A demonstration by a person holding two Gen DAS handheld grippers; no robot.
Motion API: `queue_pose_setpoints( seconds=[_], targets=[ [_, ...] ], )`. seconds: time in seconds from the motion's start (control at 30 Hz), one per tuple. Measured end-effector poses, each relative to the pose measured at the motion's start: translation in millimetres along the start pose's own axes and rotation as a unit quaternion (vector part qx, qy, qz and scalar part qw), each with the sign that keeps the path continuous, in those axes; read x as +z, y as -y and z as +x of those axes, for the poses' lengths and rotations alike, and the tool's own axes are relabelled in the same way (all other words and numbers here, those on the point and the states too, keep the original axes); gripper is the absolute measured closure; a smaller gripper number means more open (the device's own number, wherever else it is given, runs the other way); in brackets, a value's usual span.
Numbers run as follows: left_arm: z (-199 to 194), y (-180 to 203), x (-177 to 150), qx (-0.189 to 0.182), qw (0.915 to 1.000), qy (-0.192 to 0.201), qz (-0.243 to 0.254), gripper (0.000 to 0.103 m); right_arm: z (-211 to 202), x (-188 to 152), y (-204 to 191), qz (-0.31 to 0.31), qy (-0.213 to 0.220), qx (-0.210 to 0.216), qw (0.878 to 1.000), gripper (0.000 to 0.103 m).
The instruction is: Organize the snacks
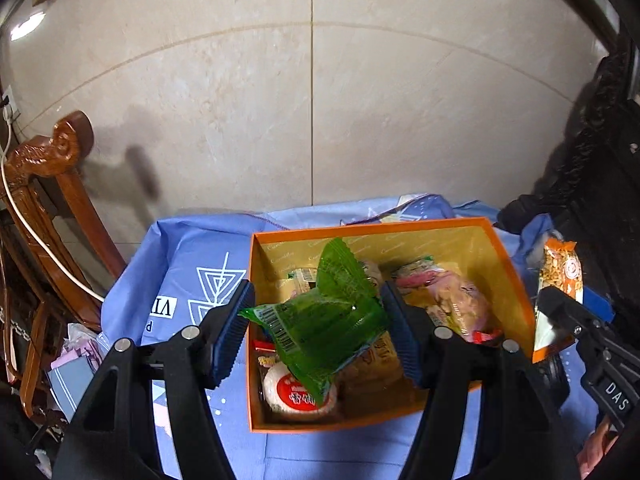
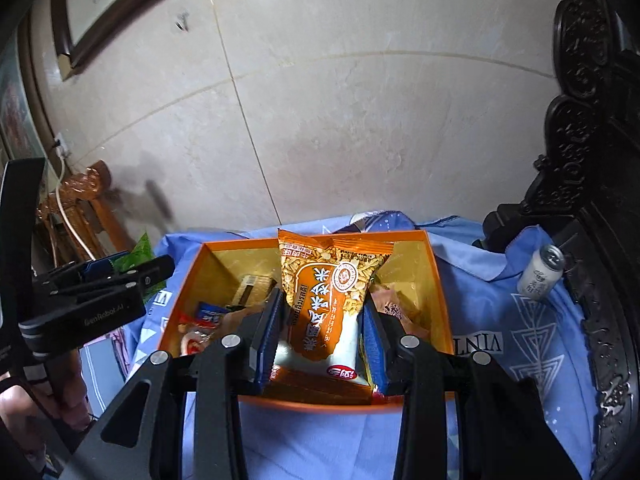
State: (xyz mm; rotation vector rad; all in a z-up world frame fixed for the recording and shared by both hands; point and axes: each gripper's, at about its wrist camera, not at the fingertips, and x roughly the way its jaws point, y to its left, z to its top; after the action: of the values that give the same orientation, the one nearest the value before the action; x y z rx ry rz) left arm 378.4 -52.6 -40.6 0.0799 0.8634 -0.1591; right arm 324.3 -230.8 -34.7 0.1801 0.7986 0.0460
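The left gripper (image 1: 316, 320) is clamped on a crinkly green snack packet (image 1: 320, 320), its ribbed blue pads (image 1: 234, 328) pressing the packet's two sides so the film bunches and folds between them. The right gripper (image 2: 322, 336) holds an orange-and-white bag of rice crackers (image 2: 324, 304) by its lower half, jaws drawn in fairly narrow against the bag's sides, its sealed top edge standing up above the jaws. Both packets hang over an open orange box (image 1: 510, 268) with a gold lining, which sits on a blue patterned cloth (image 2: 480, 320) spread over the table. Already in the box lie a round white-and-red wrapped cake (image 1: 298, 394), pinkish wrapped sweets (image 1: 452, 296) and other small packets. A small white drink can (image 2: 540, 274) stands on the cloth to the right, near dark carved furniture (image 2: 580, 80); a carved wooden chair (image 1: 52, 168) is at the left against a tiled wall. Both packets look light, air-filled and slippery; the crackers are probably brittle, so a gentle pinch across the flat sides or on the crimped seal seems safest, as a hard squeeze could crush what is inside.
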Motion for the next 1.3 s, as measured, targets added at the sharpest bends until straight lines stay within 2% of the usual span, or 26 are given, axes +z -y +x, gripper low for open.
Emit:
queue_pose_setpoints(
  seconds=[0.07,0.1,0.13,0.2,0.4,0.97,1.3],
  targets=[
    [11,-1,-1,0.005,1.0,-0.005,-0.002,0.037,13,1,0,-0.002,-0.01,0.002,1.0,0.063],
    [14,-2,-1,0.007,0.9999,-0.006,-0.004,0.027,19,2,-1,-0.007,-0.015,0.0,1.0,0.052],
    [16,-2,-1,0.014,0.9999,-0.005,-0.005,0.004,23,2,-3,-0.011,-0.018,-0.012,1.0,0.025],
    [18,-2,-3,0.046,0.9989,-0.004,-0.003,0.004,24,1,-5,-0.016,-0.012,-0.032,0.999,0.003],
    [13,-4,-11,0.054,0.9985,-0.006,-0.003,0.004,24,-6,-7,-0.007,-0.022,-0.034,0.999,0.003],
    [-42,-21,-24,0.051,0.9982,0.018,-0.027,0.004,-30,-30,-23,-0.003,-0.006,-0.025,1.0,0.003],
    [-63,-21,-32,0.05,0.9982,0.027,-0.019,0.004,-40,-38,-29,-0.009,-0.01,-0.028,1.0,0.003]
  ],
)
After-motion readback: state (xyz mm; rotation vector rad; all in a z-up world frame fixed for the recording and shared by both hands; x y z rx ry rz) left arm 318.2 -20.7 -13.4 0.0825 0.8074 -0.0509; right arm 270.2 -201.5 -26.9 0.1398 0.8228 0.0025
